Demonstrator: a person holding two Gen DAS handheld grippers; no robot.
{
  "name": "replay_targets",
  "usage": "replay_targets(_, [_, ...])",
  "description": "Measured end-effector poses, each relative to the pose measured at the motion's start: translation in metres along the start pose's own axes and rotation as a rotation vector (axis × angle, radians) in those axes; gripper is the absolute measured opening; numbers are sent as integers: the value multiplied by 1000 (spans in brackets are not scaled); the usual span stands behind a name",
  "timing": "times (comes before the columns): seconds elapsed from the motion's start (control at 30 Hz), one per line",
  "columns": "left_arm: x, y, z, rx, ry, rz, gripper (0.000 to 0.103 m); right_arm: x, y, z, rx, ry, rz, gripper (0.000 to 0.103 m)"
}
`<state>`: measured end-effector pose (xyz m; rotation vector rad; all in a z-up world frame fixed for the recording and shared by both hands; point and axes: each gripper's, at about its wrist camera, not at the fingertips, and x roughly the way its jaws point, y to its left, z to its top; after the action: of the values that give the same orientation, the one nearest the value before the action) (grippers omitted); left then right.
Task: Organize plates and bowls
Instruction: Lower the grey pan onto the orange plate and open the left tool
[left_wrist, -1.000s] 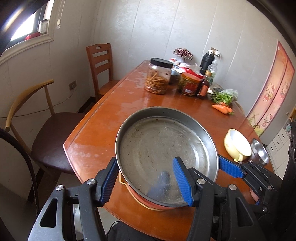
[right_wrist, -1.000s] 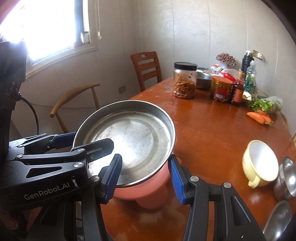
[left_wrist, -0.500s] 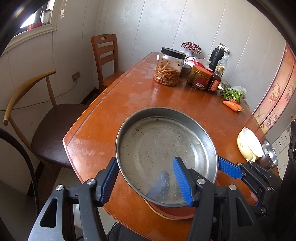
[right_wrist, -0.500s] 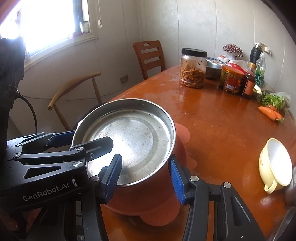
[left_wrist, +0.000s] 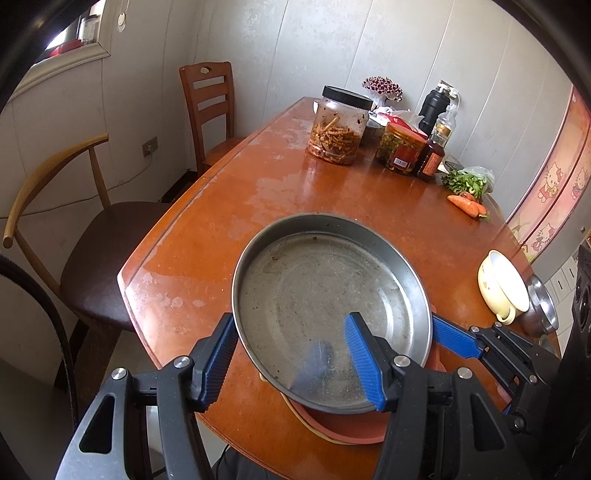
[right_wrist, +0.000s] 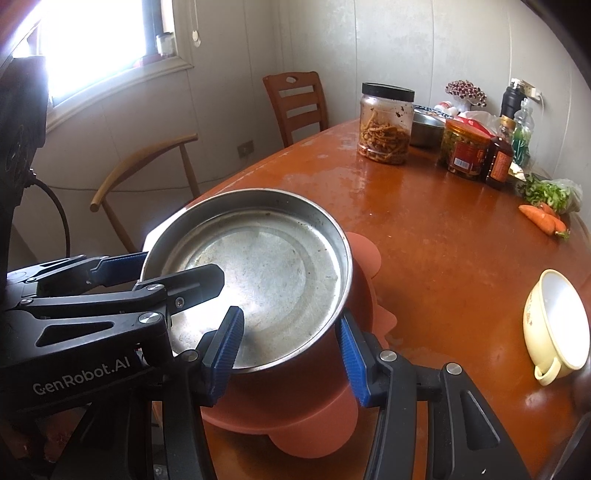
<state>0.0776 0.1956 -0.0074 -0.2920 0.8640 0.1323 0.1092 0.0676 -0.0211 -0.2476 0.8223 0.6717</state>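
Steel plate (left_wrist: 325, 306) sits atop a salmon plate (right_wrist: 321, 417) at the wooden table's (left_wrist: 332, 192) near edge, rim clamped by left gripper (left_wrist: 291, 360) and right gripper (right_wrist: 286, 356). Beyond the steel plate stand jars; right, a yellow bowl (left_wrist: 502, 288). Salmon plate mostly hidden.

- A glossy orange-brown wooden table (left_wrist: 258, 177) is carrying everything.
- A salmon-pink dish (right_wrist: 295, 417) is sitting at its near edge, at six o'clock.
- Jars (left_wrist: 341, 125) and bottles (left_wrist: 432, 157) are crowding twelve o'clock.
- Carrots (left_wrist: 467, 205) and greens (left_wrist: 467, 181) are lying around two.
- A cream cup (left_wrist: 502, 286) is resting at three.
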Motion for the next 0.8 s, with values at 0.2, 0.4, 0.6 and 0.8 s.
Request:
replay_targets(0.2, [4, -4, -1, 9, 9, 0, 60, 2, -2, -1, 2, 7, -8, 53])
replay_targets(0.4, [6, -6, -2, 13, 16, -6, 60, 1, -7, -1, 17, 6, -3, 53])
replay_targets(0.6, [5, -7, -2, 15, 17, -8, 60, -3, -10, -4, 23, -2, -17, 53])
replay_targets(0.8, [2, -10, -4, 24, 9, -2, 60, -13, -12, -4, 26, -26, -39, 53])
